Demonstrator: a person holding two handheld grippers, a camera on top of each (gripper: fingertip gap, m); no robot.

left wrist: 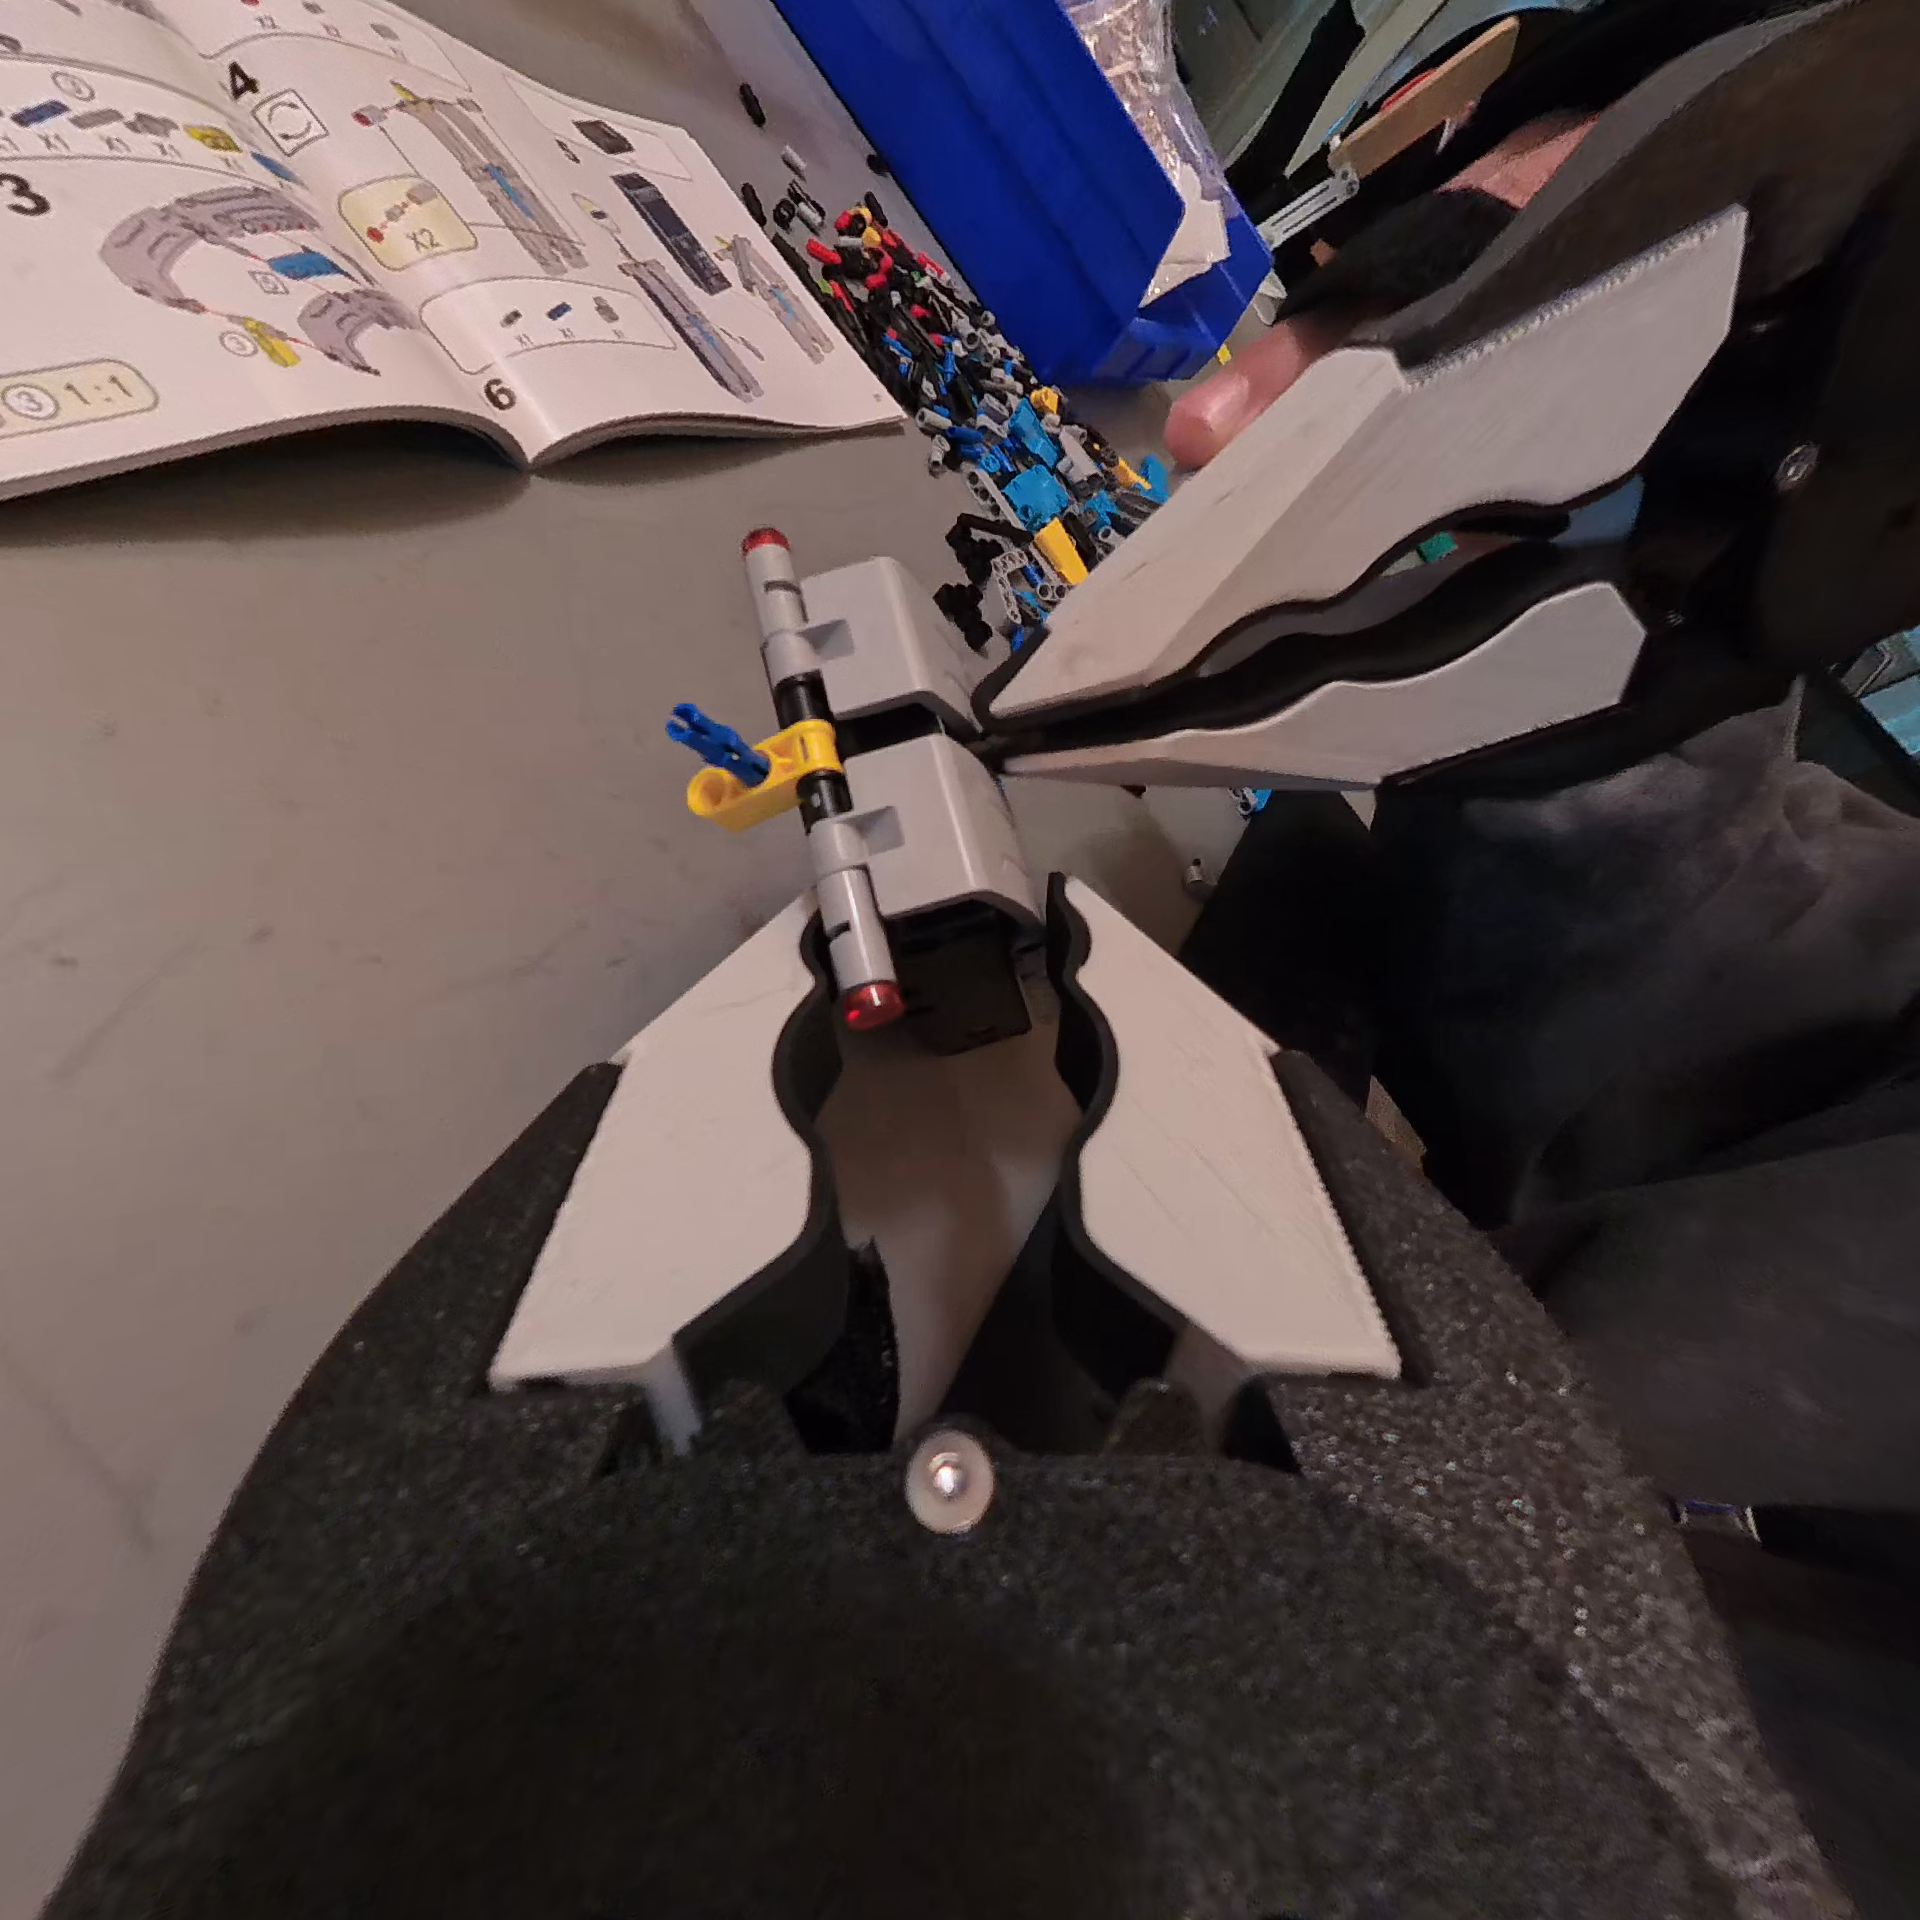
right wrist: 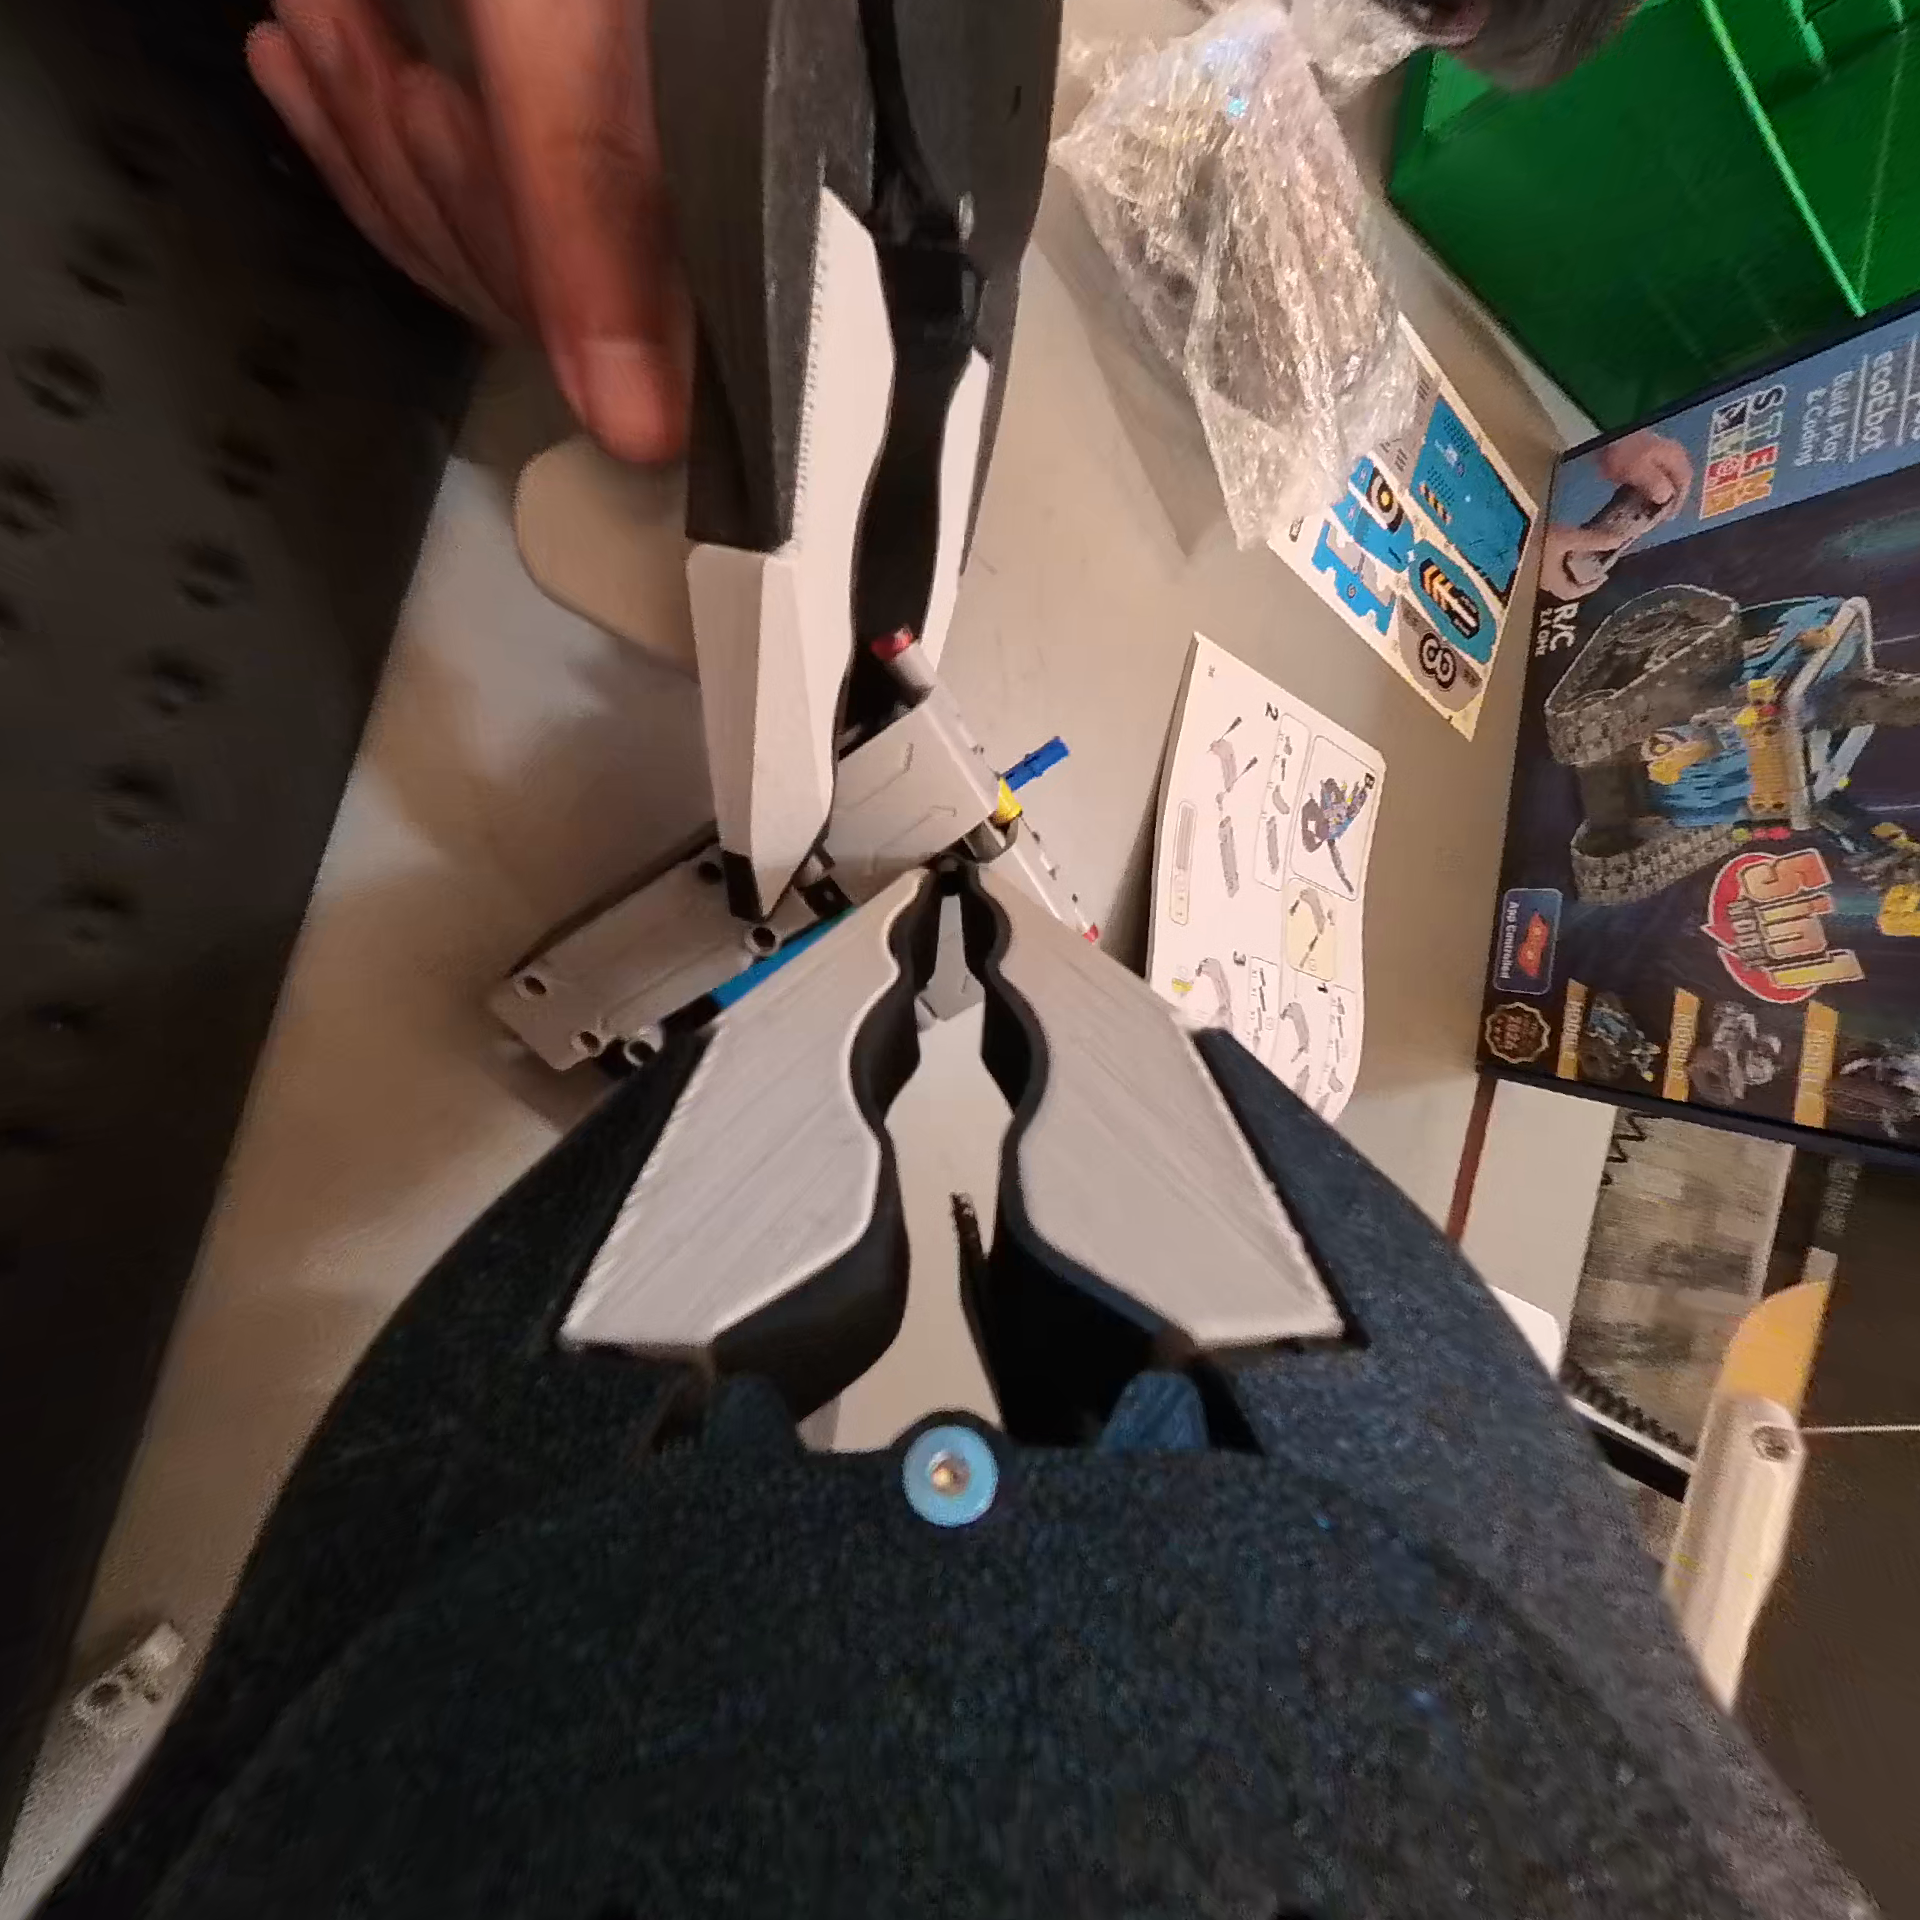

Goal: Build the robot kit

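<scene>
My left gripper [left wrist: 935, 925] is shut on the near end of a grey brick assembly [left wrist: 914, 821]: two grey blocks side by side along a black axle with grey sleeves and red end caps [left wrist: 871, 1004]. A yellow connector [left wrist: 758, 774] with a blue pin [left wrist: 707, 732] sticks out to the left. My right gripper [right wrist: 948, 883] reaches in from the right [left wrist: 992, 732], its tips closed together on a small dark piece at the gap between the two blocks. In the right wrist view the assembly [right wrist: 914, 800] also shows a grey holed beam [right wrist: 623, 966].
An open instruction booklet [left wrist: 416, 260], a pile of small loose parts [left wrist: 987, 416] and a blue bin [left wrist: 1039, 156] lie beyond. The right wrist view shows a leaflet [right wrist: 1268, 883], a sticker sheet [right wrist: 1403, 561], a printed box [right wrist: 1714, 727], a bubble-wrap bag [right wrist: 1247, 260] and a green bin [right wrist: 1662, 135]. The grippers are tip to tip, or close to it.
</scene>
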